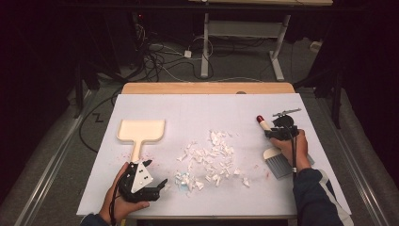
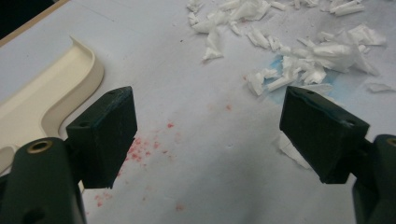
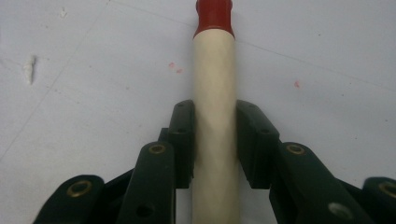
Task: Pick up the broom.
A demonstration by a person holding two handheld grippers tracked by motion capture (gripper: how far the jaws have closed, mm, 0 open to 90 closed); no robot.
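white sheet (image 1: 197,113) over the table carries a cream dustpan (image 1: 141,130) empty at left, paper scraps (image 1: 211,160) unswept at centre, right gripper (image 3: 215,140) clamped on the brush (image 1: 270,146) handle, left gripper (image 2: 210,130) wide apart, empty beside the dustpan handle.

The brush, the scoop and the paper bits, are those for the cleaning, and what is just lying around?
For the job:
brush, held in the right gripper
cream dustpan
torn paper scraps
open left gripper

Just there:
red specks
floor cables
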